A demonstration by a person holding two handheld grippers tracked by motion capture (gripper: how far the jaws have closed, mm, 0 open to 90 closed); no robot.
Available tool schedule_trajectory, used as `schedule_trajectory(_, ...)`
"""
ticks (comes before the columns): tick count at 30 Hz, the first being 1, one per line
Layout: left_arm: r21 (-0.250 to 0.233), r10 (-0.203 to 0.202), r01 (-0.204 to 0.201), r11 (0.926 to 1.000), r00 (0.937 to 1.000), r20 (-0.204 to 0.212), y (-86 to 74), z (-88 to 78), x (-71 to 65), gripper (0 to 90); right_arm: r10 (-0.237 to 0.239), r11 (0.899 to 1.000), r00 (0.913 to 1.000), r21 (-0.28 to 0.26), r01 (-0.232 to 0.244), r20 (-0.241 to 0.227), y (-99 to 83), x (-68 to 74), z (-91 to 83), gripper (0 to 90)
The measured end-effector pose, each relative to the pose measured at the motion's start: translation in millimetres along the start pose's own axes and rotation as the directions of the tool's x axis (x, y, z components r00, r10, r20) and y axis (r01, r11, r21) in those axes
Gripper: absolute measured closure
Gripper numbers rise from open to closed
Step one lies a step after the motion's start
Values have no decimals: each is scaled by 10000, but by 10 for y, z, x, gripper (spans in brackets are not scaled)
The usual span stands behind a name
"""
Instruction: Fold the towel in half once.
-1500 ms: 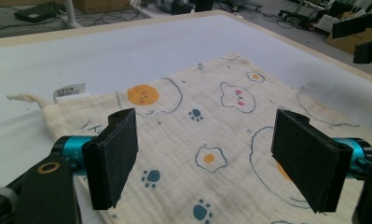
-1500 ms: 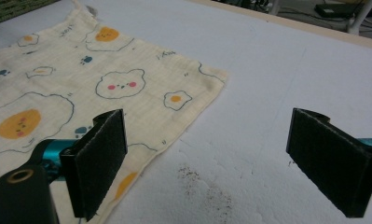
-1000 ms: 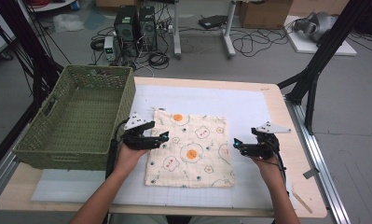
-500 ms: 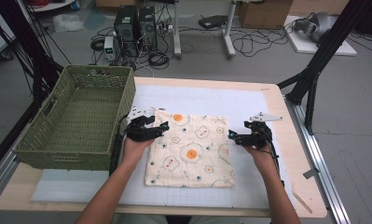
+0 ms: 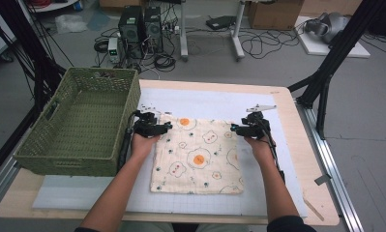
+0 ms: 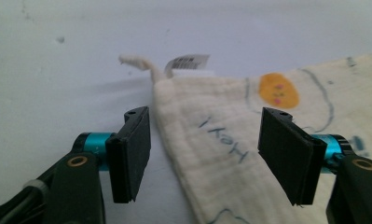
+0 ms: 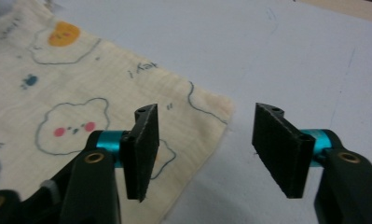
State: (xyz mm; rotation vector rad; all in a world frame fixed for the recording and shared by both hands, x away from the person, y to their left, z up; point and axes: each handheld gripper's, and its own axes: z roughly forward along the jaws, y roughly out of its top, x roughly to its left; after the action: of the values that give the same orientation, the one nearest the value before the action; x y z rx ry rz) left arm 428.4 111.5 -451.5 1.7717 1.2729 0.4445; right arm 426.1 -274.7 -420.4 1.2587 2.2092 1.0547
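A cream cloth (image 5: pixel 195 154) printed with fried eggs lies flat on the white mat (image 5: pixel 205 101). My left gripper (image 5: pixel 167 126) is at its far left corner. In the left gripper view the left gripper (image 6: pixel 206 116) is open, with the cloth corner (image 6: pixel 211 121) between the pads and untouched. A white label (image 6: pixel 188 61) and a loop stick out past that corner. My right gripper (image 5: pixel 234 128) is at the far right corner. In the right gripper view the right gripper (image 7: pixel 208 112) is open astride the cloth corner (image 7: pixel 207 105). Both sets of jaws have just been closing.
A green wicker basket (image 5: pixel 84 121) stands on the table's left side, close beside my left forearm. The wooden table edge (image 5: pixel 306 145) runs along the right. Computers and cables lie on the floor beyond the table.
Both hands have moved away from the person, up along the cloth's sides to its far corners. The right gripper also came inward toward the cloth.
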Motion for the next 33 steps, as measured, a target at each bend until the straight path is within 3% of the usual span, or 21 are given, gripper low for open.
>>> schedule_trajectory(2, 57, -301, 301, 9995, 9995, -42, 13, 14, 35, 398, -62, 10000, 9998, 46, 61, 169, 48, 13, 56, 541)
schedule_trajectory(3, 277, 249, -245, 9993, 9996, -136, 38, 34, 30, 418, -85, 10000, 9998, 35, 84, 204, 61, 23, 78, 555)
schedule_trajectory(4, 277, 249, -245, 9993, 9996, -136, 38, 34, 30, 448, -85, 10000, 9998, 35, 84, 204, 61, 23, 78, 555)
schedule_trajectory(5, 618, 666, -657, 9959, 9977, -135, 58, 73, 25, 467, -112, 9995, 9995, 294, 104, 282, 99, 37, 156, 554)
schedule_trajectory(8, 598, 757, -745, 9954, 9969, -190, 70, 95, 11, 505, -169, 9985, 9991, 532, 148, 381, 132, 58, 235, 554)
schedule_trajectory(12, 649, 1211, -1164, 9911, 9899, -744, 71, 107, -18, 622, -58, 9956, 9986, 932, 9, 524, 142, 101, 386, 554)
schedule_trajectory(14, 625, 1144, -1100, 9920, 9909, -704, 72, 103, -2, 665, -135, 9946, 9982, 1035, 75, 580, 136, 106, 405, 562)
schedule_trajectory(15, 629, 1082, -1045, 9925, 9924, -583, 72, 97, 11, 727, -228, 9920, 9978, 1250, 148, 626, 119, 124, 434, 571)
schedule_trajectory(16, 616, 1086, -1056, 9925, 9929, -476, 72, 98, 15, 853, -254, 9923, 9977, 1226, 175, 631, 120, 134, 434, 644)
schedule_trajectory(17, 631, 1225, -1198, 9908, 9916, -413, 71, 99, 5, 853, -254, 9923, 9977, 1226, 175, 631, 120, 134, 434, 644)
schedule_trajectory(19, 644, 1246, -1220, 9904, 9915, -372, 72, 97, 4, 869, -475, 9901, 9972, 1349, 394, 573, 129, 146, 419, 845)
schedule_trajectory(20, 609, 1164, -1143, 9916, 9926, -331, 74, 94, 10, 871, -602, 9882, 9970, 1436, 527, 485, 134, 153, 416, 877)
schedule_trajectory(21, 309, 936, -927, 9952, 9952, -286, 89, 76, 15, 873, -1037, 9836, 9928, 1543, 933, 606, 151, 178, 411, 888)
schedule_trajectory(22, 309, 936, -927, 9952, 9952, -286, 89, 76, 15, 872, -1037, 9836, 9928, 1543, 933, 606, 151, 178, 411, 888)
schedule_trajectory(24, -133, 941, -944, 9954, 9953, -216, 138, 45, -4, 873, -1199, 9836, 9895, 1446, 1074, 812, 165, 175, 392, 890)
schedule_trajectory(25, -411, 965, -973, 9944, 9951, -209, 168, 31, -20, 873, -1216, 9850, 9885, 1335, 1090, 902, 172, 167, 381, 890)
schedule_trajectory(26, -754, 843, -859, 9934, 9961, -246, 234, 0, -32, 873, -1175, 9901, 9878, 891, 1085, 1025, 199, 131, 335, 890)
schedule_trajectory(29, -857, 871, -891, 9923, 9958, -270, 309, -10, -36, 873, -1116, 9932, 9869, 475, 1067, 1167, 272, 55, 244, 890)
schedule_trajectory(33, -1509, 645, -651, 9864, 9979, -90, 395, -44, -47, 873, -931, 9954, 9878, -123, 954, 1249, 361, 1, 146, 889)
